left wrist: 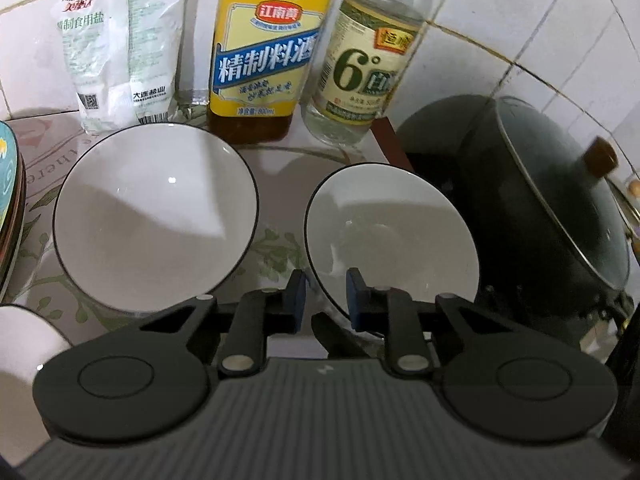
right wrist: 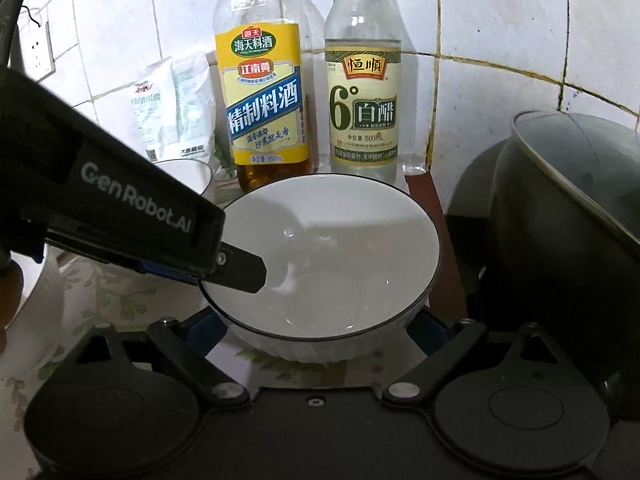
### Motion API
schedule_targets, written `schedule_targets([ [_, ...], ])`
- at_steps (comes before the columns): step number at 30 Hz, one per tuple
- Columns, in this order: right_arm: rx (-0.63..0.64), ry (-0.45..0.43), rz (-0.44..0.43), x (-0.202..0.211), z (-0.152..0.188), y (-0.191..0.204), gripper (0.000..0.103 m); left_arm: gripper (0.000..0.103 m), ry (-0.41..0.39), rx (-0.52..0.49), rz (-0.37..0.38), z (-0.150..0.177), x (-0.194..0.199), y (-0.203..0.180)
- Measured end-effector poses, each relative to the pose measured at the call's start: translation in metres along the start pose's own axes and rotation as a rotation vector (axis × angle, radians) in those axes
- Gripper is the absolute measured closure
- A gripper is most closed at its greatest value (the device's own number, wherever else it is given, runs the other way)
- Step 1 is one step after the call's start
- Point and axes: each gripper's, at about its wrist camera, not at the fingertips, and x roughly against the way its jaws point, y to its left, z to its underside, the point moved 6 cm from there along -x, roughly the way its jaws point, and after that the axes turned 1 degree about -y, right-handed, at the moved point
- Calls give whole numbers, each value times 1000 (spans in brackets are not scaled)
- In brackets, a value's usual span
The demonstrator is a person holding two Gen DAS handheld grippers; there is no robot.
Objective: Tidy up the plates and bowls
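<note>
The table point(left wrist: 280, 168), covered in a leaf-patterned cloth, carries everything here, and at its right edge sits one dark lidded wok point(left wrist: 552, 216) that crowds the working space. Two white bowls with dark rims stand side by side: the left bowl point(left wrist: 156, 216) rests untouched, while the right bowl point(left wrist: 400, 232) is the one being handled, just beside the wok and in front of the bottles. The left gripper point(left wrist: 327, 294) has its jaws narrowed over the near-left rim of that bowl, one finger inside and one outside; whether they pinch the rim firmly cannot be told. The right gripper point(right wrist: 320, 336) has its jaws spread wide, flanking the lower body of the same bowl without clearly touching it. To do this step well, the rim grip should probably be firm before lifting, the bowl kept level, raised clear of the wok and nested squarely into the left bowl. A stack of plates point(left wrist: 10, 208) shows at the far left edge, its count unclear. Behind stand one cooking wine bottle point(left wrist: 272, 52), one white vinegar bottle point(left wrist: 368, 60) and two salt packets point(left wrist: 120, 44).
</note>
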Motion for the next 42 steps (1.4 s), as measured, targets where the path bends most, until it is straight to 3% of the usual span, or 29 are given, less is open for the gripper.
schedule_targets([
  [9,14,3,6,45,5,27,10,83,-15,-98,-7,26,49,-9],
  [19,87,-59,26,106,3,75,11,83,-59,-149,17,46,122,2],
  [30,156,-99,-1,159,-4,130,11,83,-120,-146,20,68,202,24],
  [42,242,-75,-21,170,5,185,11,83,-122,-75,10,94,232,63],
])
